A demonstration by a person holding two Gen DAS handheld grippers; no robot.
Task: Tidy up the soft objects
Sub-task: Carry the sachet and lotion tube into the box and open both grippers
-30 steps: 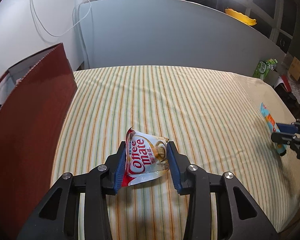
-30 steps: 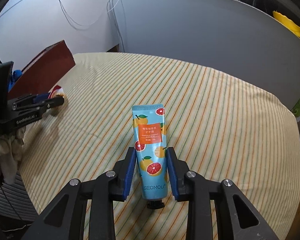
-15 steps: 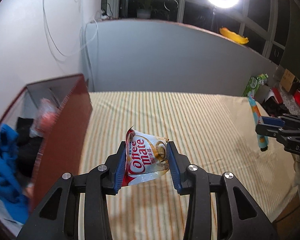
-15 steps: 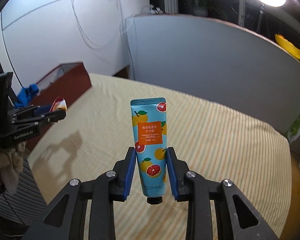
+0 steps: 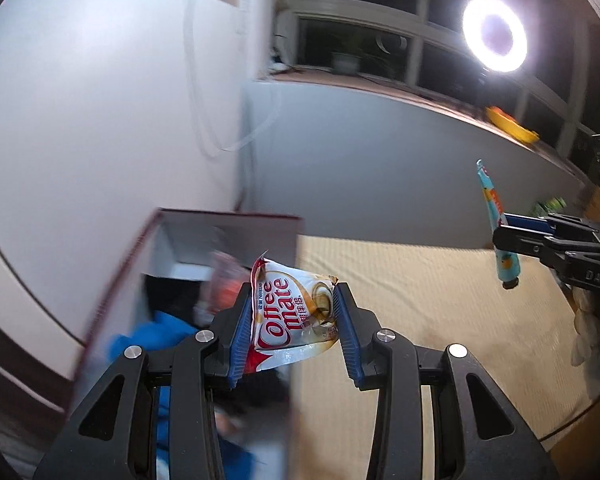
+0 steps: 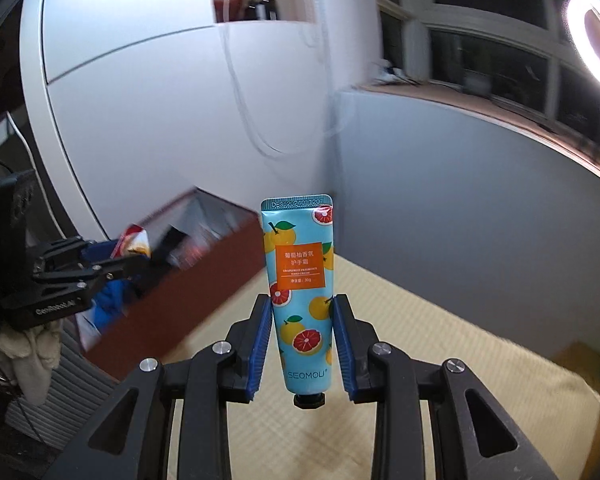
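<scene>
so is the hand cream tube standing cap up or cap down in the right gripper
Cap down. The hand cream tube is clamped upright in the right gripper, black cap below the pads, crimped end on top, clear of the striped cloth.

Colours and patterns on the two packets and their surroundings

The Coffee-mate sachet [image 5: 292, 316] is white, red and gold; the hand cream tube [image 6: 302, 292] is turquoise with orange and grapefruit prints and an orange label. Tool pads [image 6: 260, 344] are blue, the box [image 6: 188, 292] maroon, the worktop cloth [image 6: 440, 400] pale yellow, faintly striped.
</scene>
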